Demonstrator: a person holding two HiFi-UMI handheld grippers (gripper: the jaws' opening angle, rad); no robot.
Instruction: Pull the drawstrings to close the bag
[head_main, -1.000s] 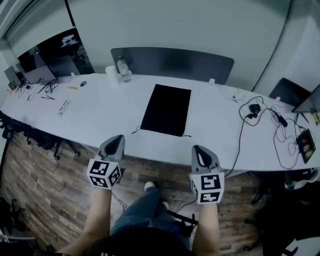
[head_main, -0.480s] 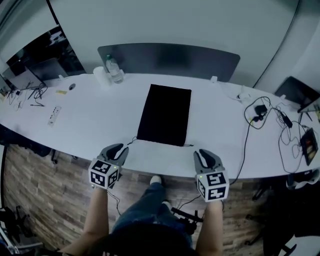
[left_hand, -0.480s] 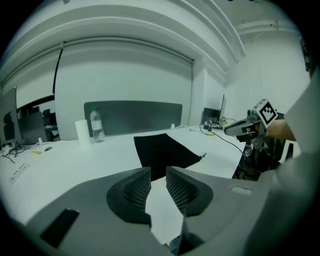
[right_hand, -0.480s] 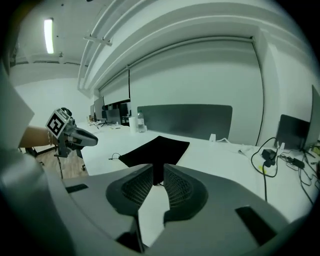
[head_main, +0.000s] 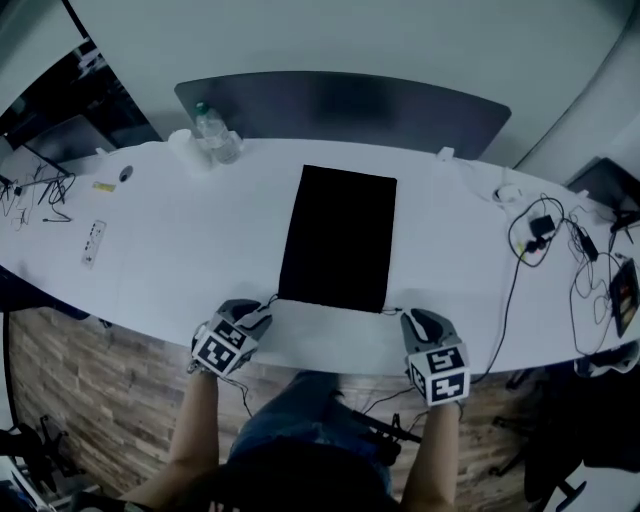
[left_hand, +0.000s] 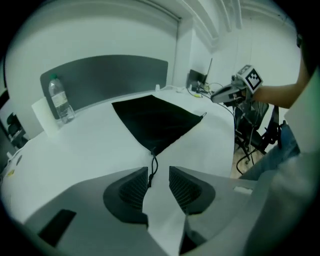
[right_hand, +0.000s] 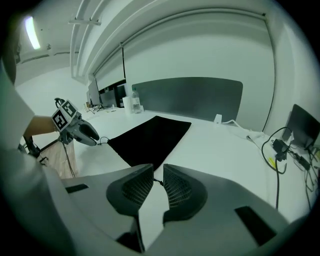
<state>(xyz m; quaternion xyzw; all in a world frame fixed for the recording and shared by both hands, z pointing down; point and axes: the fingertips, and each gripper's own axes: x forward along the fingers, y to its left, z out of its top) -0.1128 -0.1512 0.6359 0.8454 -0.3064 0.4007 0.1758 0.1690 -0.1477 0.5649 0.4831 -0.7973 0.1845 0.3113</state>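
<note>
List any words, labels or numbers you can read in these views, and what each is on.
No word or number is readable in any view.
Clear plastic water bottle: label too blurred to read.
Black-and-white marker cubes on the left gripper and right gripper: square patterns only, no letters.

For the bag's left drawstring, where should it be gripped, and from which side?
Grip the loose cord just outside the bag's near-left corner, coming from the table's near edge: it trails out from that corner, lying flat.

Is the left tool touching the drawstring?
Cannot tell. Left gripper view: the drawstring lies between the left tool's jaws, which have just been opening, close beside one pad; contact unclear.
</note>
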